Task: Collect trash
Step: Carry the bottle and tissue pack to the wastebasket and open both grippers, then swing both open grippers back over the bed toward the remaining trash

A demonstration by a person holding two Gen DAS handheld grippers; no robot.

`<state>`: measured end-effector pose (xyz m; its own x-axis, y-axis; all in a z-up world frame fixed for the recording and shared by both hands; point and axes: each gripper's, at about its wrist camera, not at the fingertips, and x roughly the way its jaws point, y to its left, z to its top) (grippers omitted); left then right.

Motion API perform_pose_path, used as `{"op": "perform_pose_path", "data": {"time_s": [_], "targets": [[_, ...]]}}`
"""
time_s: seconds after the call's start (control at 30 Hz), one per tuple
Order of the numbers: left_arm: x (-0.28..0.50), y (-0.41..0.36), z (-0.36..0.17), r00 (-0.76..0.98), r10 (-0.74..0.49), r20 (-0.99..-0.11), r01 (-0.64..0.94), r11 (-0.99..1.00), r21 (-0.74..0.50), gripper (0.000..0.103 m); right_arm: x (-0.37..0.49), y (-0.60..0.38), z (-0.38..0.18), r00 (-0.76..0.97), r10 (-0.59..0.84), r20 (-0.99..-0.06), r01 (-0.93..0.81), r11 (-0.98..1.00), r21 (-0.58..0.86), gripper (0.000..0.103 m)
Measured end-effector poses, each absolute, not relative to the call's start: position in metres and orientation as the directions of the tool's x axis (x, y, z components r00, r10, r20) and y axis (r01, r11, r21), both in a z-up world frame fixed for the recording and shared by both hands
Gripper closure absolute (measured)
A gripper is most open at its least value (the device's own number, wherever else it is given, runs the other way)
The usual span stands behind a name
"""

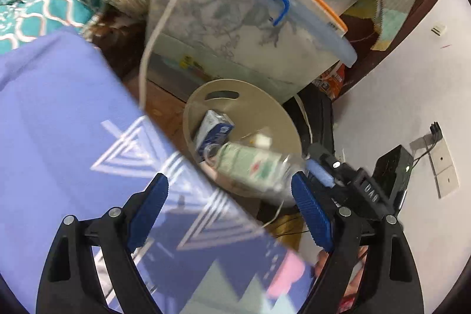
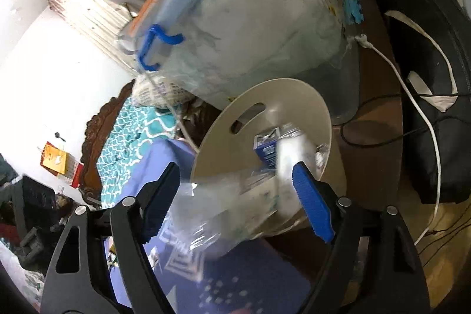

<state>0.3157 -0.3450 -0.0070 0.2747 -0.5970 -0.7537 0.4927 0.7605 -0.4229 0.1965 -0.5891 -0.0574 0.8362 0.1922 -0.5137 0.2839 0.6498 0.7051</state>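
Observation:
A beige round bin (image 1: 250, 105) stands beside the bed and holds a blue-and-white carton (image 1: 212, 131). A clear plastic bottle with a green label (image 1: 253, 167) is blurred at the bin's mouth. In the left wrist view my right gripper (image 1: 323, 169) is just behind the bottle's cap end. In the right wrist view the bottle (image 2: 235, 196) lies between my right gripper's (image 2: 235, 196) wide-spread blue fingers (image 2: 312, 202), over the bin (image 2: 265, 114) and carton (image 2: 265, 149). My left gripper (image 1: 229, 214) is open and empty over the purple mat.
A purple patterned mat (image 1: 73, 122) covers the bed edge. A clear storage box with a blue handle (image 1: 235, 19) stands behind the bin. A black bag (image 2: 435, 78) and a white cable (image 2: 412, 96) lie on the floor to the right. A wall socket (image 1: 441, 161) is on the wall.

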Motion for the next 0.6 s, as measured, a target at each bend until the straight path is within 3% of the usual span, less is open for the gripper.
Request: {"op": "perform_pose_path", "data": {"time_s": [0.23, 0.6], "targets": [[0.254, -0.244, -0.008, 0.46, -0.471, -0.753, 0.421, 0.862, -0.282, 0.021, 0.143, -0.532, -0.039, 0.846, 0.192, -0.497, 0.228, 0.712, 0.664, 0.024], [0.184, -0.118, -0.015, 0.624, -0.22, -0.749, 0.143, 0.975, -0.168, 0.021, 0.116, -0.403, -0.022, 0.786, 0.374, -0.492, 0.062, 0.744, 0.665, 0.024]]}}
